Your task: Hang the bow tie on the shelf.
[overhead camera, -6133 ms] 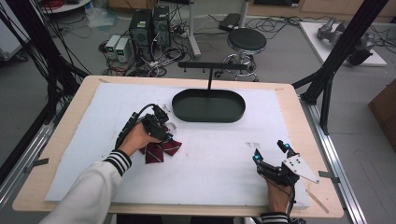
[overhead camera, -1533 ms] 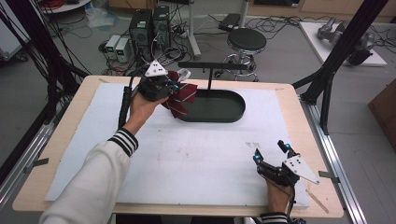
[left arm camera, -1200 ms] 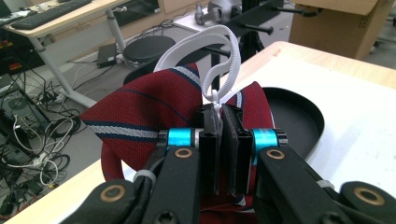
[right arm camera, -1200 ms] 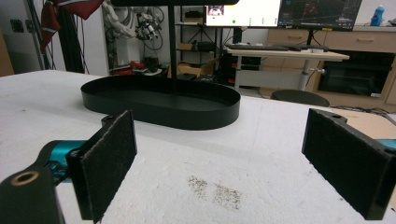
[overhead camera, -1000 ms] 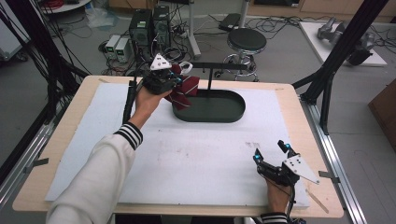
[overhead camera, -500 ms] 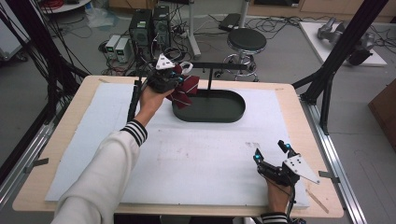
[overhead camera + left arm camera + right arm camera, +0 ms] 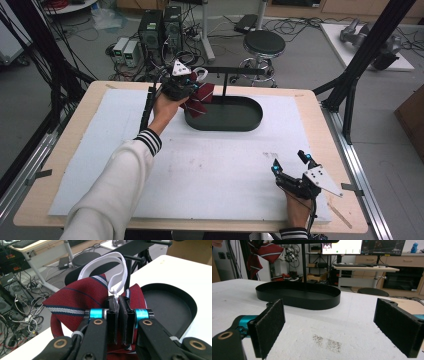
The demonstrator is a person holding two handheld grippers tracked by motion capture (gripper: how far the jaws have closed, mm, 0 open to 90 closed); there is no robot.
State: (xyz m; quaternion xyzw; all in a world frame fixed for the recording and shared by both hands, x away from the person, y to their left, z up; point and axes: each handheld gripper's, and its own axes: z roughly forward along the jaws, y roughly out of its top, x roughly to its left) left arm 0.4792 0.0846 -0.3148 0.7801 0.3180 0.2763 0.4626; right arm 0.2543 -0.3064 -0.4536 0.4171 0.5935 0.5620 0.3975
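Observation:
A dark red tie (image 7: 201, 98) with blue-and-white stripes and a white loop (image 7: 200, 73) hangs from my left gripper (image 7: 189, 86), which is shut on it. It is held up at the left end of the black stand's crossbar (image 7: 240, 71), above the left rim of the black oval tray (image 7: 250, 125). In the left gripper view the jaws (image 7: 119, 307) pinch the tie (image 7: 75, 297) just below the loop (image 7: 100, 262), with the bar (image 7: 140, 245) behind. My right gripper (image 7: 289, 161) rests open at the front right of the table, nothing between its pads (image 7: 269, 327).
The tray (image 7: 299, 300) and its upright post (image 7: 304, 265) stand ahead of the right gripper, across bare white mat (image 7: 210, 170). A stool (image 7: 264, 42), computers and cables lie on the floor beyond the table's far edge.
The tie lay on the mat under my left gripper six seconds ago; it is now lifted to the bar's left end. Over the last second it crept right. The right gripper stayed still.

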